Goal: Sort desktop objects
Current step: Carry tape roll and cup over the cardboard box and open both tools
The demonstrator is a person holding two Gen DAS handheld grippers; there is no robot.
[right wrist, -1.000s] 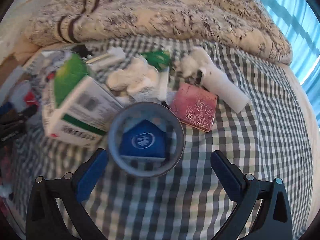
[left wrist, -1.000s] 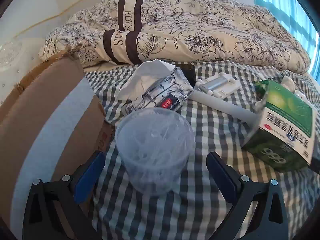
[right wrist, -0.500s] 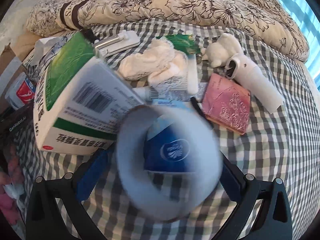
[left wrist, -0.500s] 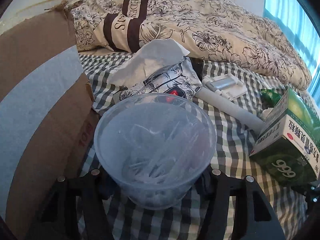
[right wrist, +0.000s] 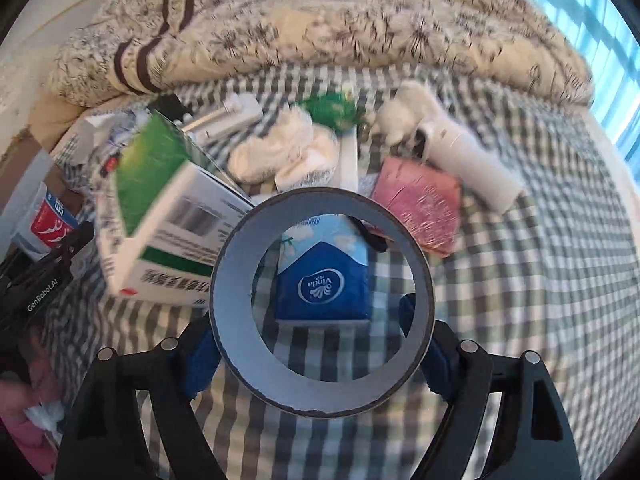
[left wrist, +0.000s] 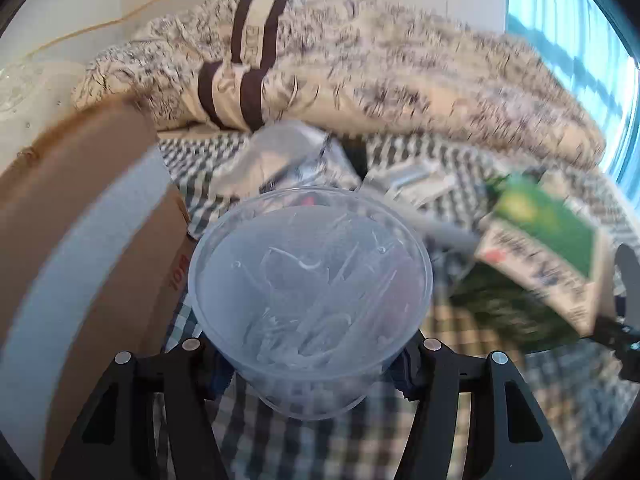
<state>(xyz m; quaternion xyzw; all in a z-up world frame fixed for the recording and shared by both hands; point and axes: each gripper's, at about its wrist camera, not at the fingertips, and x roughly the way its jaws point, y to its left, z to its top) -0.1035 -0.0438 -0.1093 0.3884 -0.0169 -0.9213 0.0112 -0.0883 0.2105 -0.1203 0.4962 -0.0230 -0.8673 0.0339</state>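
My left gripper (left wrist: 310,354) is shut on a clear plastic tub (left wrist: 310,276) with clear plastic pieces inside, held above the checked cloth (left wrist: 320,448). In the right wrist view, my right gripper (right wrist: 320,344) is shut on a grey tape roll (right wrist: 236,320), lifted so I look through its hole at a blue tissue pack (right wrist: 320,284). A green and white box (right wrist: 160,208) lies left of the roll and appears blurred in the left wrist view as the green box (left wrist: 544,252). White socks (right wrist: 280,152), a pink wallet (right wrist: 420,204) and a white tube (right wrist: 468,164) lie behind.
A cardboard box flap (left wrist: 92,248) stands close at the left. A floral quilt (left wrist: 360,64) is bunched along the back. A crumpled packet (left wrist: 280,156) and a white clip holder (right wrist: 224,120) lie on the cloth. The other gripper (right wrist: 40,280) shows at the far left.
Both grippers went from open to shut, the left on the clear tub, the right on the tape roll. Both things have been lifted off the cloth, and the views are blurred by motion.
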